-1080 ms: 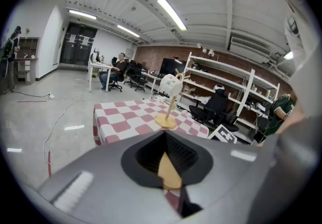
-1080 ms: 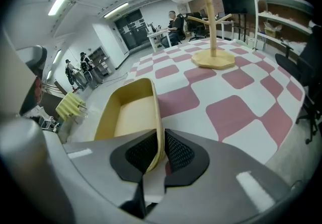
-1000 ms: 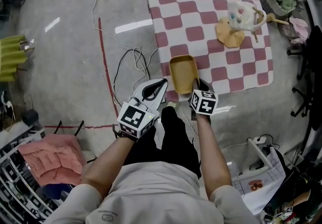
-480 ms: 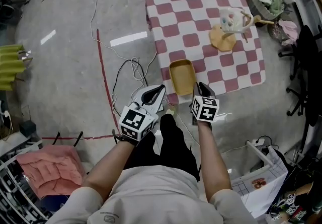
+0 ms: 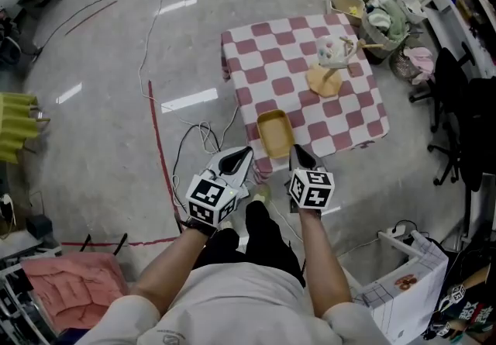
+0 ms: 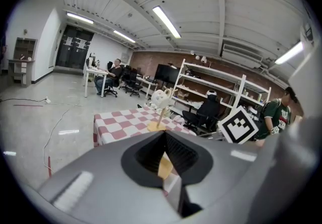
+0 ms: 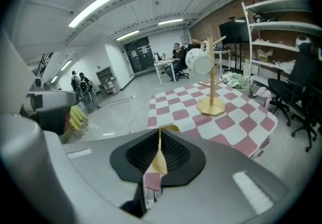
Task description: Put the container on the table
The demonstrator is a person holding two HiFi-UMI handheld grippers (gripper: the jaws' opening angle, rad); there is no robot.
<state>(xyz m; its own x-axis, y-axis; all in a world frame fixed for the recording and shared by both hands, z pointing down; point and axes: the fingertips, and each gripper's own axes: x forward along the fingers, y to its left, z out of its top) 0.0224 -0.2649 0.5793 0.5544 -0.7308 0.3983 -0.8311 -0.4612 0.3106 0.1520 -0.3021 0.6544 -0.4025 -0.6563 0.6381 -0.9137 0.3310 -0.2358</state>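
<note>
A yellow container [image 5: 275, 132] sits on the red-and-white checked table [image 5: 263, 56], close to its near edge. My right gripper [image 5: 297, 150] hovers just off the container's near right corner, jaws shut and empty. Further left, off the table's near corner, my left gripper [image 5: 246, 152] is shut too. In the right gripper view the container [image 7: 168, 129] peeks over the closed jaws of the right gripper [image 7: 158, 152]. A sliver of yellow shows through the slit of the left gripper [image 6: 165, 152].
A wooden mug tree [image 5: 332, 64] with a white mug stands at the table's far right. Cables [image 5: 194, 115] and a red tape line [image 5: 159, 150] cross the floor to the left. An office chair [image 5: 453, 103] and a basket [image 5: 380, 10] flank the table's right side.
The view has pulled back, so the table and container look smaller and farther. Both grippers have drawn slightly away from the table edge, staying shut. The container has stayed in place.
</note>
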